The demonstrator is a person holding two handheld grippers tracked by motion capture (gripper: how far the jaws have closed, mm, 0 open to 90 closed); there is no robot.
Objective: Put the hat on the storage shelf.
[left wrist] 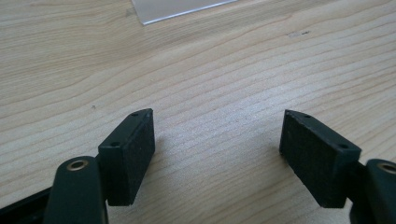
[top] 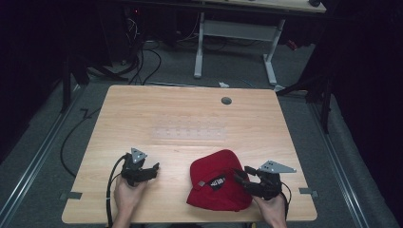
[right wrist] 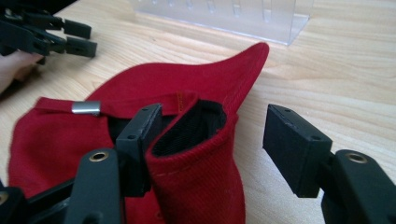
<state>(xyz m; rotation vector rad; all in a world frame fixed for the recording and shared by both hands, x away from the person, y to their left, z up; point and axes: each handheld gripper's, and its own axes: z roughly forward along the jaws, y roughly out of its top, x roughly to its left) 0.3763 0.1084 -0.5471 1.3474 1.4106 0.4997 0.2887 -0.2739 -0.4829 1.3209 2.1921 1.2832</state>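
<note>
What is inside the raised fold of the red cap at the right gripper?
The red fabric cap shows a dark lining inside its raised fold. One jaw of the open right gripper touches the fold from outside. Deeper inside is shadowed, and the wooden table beneath the cap is covered.

One camera looks down from high above the table. Two ride low, close to the wood. Both the high and right ones see the red cap at five o'clock.
</note>
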